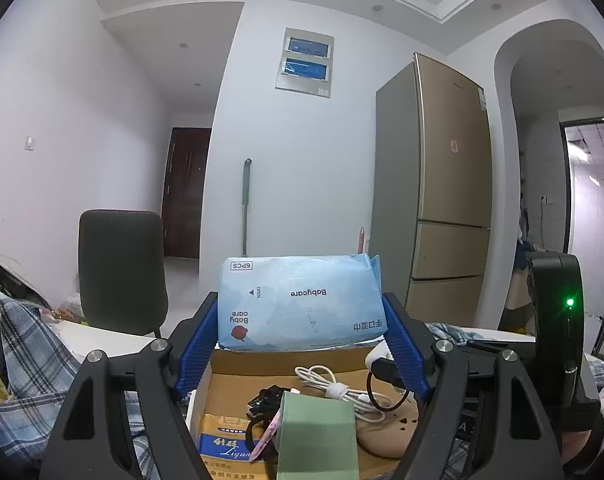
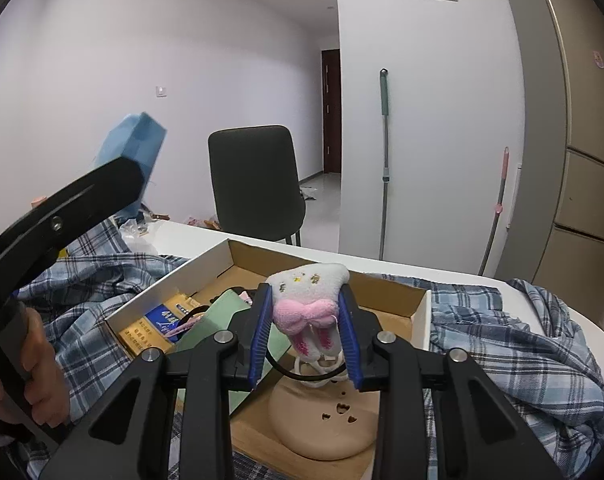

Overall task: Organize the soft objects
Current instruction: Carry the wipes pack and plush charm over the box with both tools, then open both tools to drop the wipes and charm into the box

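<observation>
Right gripper (image 2: 304, 330): clamped on the plush toy (image 2: 308, 300), low over the near right of the box (image 2: 420, 316); it should lift straight up, as a hair tie and white cable lie just beneath and could snag.
Left gripper (image 1: 299, 340): holds the wipes pack (image 1: 299, 302) by its short ends, raised above the far rim; a gentle squeeze suits so soft a pack.
Box contents: green sponge (image 1: 318, 436), tan cushion (image 2: 322, 424), white cable (image 1: 338, 390); crowded.
Around: plaid cloth (image 2: 522, 344) on the table; chair (image 2: 255, 182) far.

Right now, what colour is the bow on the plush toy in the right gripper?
Pink, on the grey-white plush toy; clearest in the right wrist view.
</observation>
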Available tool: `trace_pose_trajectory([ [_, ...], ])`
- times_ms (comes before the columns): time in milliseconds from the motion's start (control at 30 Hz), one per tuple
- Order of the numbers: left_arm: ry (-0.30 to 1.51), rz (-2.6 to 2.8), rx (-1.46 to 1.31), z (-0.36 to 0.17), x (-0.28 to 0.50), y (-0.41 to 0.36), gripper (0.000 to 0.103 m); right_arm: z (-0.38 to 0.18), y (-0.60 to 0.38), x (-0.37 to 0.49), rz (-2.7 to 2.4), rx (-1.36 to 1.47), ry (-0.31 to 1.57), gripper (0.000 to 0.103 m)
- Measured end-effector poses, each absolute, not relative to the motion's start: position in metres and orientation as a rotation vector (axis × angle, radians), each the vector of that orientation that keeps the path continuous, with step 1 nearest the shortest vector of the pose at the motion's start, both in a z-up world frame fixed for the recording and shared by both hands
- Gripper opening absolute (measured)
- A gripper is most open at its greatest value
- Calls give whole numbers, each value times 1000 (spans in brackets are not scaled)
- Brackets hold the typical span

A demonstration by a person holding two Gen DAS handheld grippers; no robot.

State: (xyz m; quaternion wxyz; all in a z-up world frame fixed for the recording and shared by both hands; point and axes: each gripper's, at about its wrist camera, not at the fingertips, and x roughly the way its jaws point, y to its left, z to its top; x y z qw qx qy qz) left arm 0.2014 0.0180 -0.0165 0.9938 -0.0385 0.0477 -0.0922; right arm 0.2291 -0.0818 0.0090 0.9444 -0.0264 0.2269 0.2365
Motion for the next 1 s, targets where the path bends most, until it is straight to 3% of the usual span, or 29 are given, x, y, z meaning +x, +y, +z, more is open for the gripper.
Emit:
trace_pose_trajectory([
  [233, 128, -202, -81, -17, 210, 18, 79, 6, -80, 230, 512, -56, 479, 37],
  [367, 154, -205, -97, -19, 214, 21, 79, 6, -84, 231, 497, -46, 488, 61],
  [567, 173, -200, -112, -20, 218, 24, 80, 7, -84, 232, 465, -55, 493, 62],
  [600, 201, -206, -109, -23, 223, 23, 85, 6, -85, 232, 454, -61, 496, 62],
  [767, 283, -200, -99, -31, 236, 19, 89, 5, -89, 234, 442, -57, 505, 62],
  [1000, 263, -181, -131, -29, 234, 26, 97, 7, -88, 233, 437, -62, 500, 62],
])
